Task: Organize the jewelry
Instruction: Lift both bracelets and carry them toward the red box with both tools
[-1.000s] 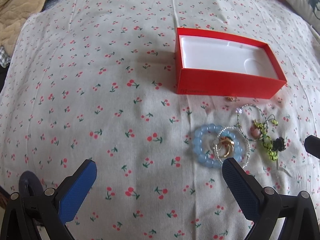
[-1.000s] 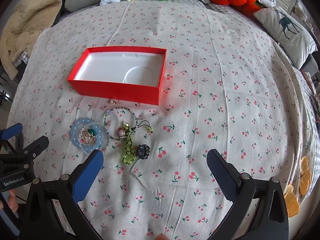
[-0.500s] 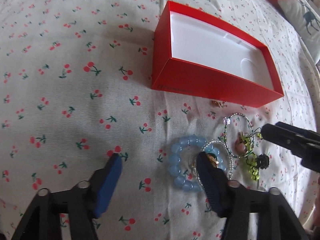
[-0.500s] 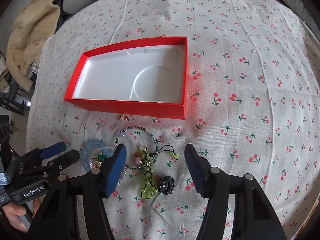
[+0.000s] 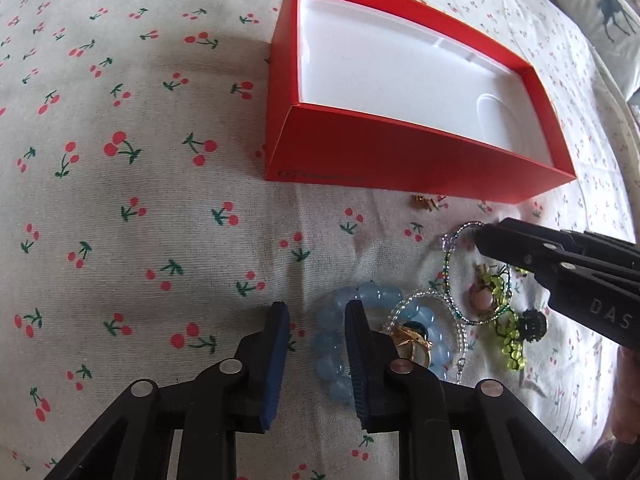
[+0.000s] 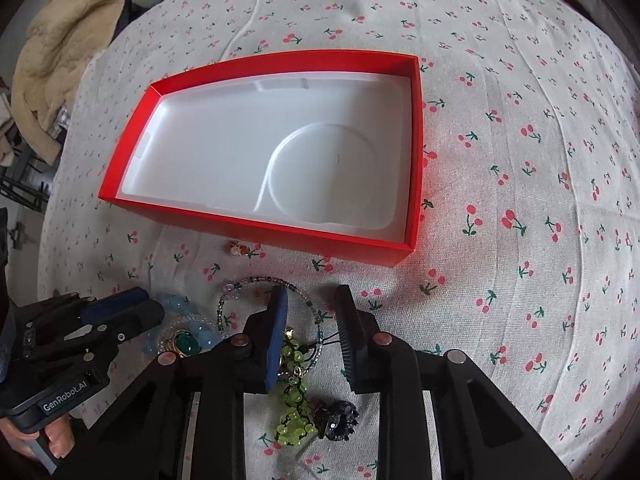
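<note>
step: we start the first pick, red cardboard box with white liner [image 6: 256, 224] bare | left gripper [image 5: 316, 316] narrowing astride the pale blue bead bracelet [image 5: 332, 354], not yet clenched | right gripper [image 6: 310, 308] narrowing over the thin beaded bangle [image 6: 260, 280] (unpinched) | jewelry on bed beside box | next: lower, pinch, lift.

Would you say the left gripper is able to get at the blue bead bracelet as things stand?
Probably yes: the left gripper already straddles the blue bead bracelet, jaws just narrowed around its beads, nothing blocking.
</note>
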The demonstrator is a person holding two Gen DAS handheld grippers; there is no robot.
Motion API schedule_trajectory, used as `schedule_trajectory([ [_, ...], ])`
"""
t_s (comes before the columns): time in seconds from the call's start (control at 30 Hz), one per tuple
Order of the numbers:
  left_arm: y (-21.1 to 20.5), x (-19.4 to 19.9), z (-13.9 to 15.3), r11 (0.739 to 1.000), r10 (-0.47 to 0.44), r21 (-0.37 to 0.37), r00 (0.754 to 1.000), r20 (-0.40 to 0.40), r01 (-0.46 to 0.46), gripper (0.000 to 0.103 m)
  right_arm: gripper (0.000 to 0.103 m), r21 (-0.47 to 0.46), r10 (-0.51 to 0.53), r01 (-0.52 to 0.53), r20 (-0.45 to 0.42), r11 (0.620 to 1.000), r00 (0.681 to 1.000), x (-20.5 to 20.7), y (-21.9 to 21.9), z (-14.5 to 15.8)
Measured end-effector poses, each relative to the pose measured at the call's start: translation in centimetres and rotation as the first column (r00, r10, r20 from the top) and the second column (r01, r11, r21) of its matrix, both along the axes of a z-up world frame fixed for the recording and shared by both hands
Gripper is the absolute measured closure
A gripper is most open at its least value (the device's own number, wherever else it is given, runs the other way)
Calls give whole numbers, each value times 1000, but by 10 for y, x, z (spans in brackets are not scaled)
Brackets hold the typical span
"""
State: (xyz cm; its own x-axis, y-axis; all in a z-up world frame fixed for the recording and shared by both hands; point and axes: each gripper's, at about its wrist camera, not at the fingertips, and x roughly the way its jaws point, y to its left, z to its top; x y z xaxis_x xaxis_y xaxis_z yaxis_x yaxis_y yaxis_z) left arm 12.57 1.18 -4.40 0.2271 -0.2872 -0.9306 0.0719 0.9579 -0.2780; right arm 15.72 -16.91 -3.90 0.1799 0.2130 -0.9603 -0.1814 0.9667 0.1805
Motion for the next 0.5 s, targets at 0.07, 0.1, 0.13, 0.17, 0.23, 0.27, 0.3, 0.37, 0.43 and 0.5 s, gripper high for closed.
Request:
schedule_trajectory([
  [0.07, -4, 2, 0, 1000, -7, 8, 1000, 5, 7, 85, 84, -12, -2, 2, 6, 1000, 1000, 3, 1, -2],
  [0.1, -7, 3, 0, 1000, -12, 11, 1000, 9, 12, 89, 88, -22, -1, 1, 9, 1000, 1000, 3, 2, -2],
  [0.13, -9, 3, 0, 1000, -15, 19, 1000, 12, 15, 91, 91, -29, 3, -3, 17, 1000, 1000, 4, 3, -2],
  [0.17, -12, 3, -1, 999, -18, 28, 1000, 18, 17, 93, 93, -32, 7, -6, 27, 999, 1000, 5, 5, 0],
  [0.23, -14, 4, 0, 999, -16, 32, 1000, 26, 15, 94, 97, -39, 13, -12, 38, 999, 999, 6, 7, 1],
  [0.27, -14, 4, 0, 999, -12, 31, 1000, 27, 11, 94, 98, -38, 13, -11, 45, 999, 999, 4, 8, 3],
  [0.3, -14, 4, 1, 1000, -8, 29, 999, 31, 7, 94, 100, -37, 13, -11, 47, 999, 999, 4, 8, 4],
  [0.37, -16, 3, 3, 1000, -5, 26, 999, 40, 4, 95, 100, -27, 11, -10, 63, 1000, 998, 1, 8, 9],
  [0.43, -16, 0, 5, 1000, 1, 21, 999, 45, -2, 95, 100, -25, 11, -9, 75, 1000, 997, -6, 7, 15],
  [0.5, -15, -3, 9, 1000, 7, 17, 998, 56, -8, 95, 100, -16, 11, -9, 93, 1000, 996, -9, 6, 22],
])
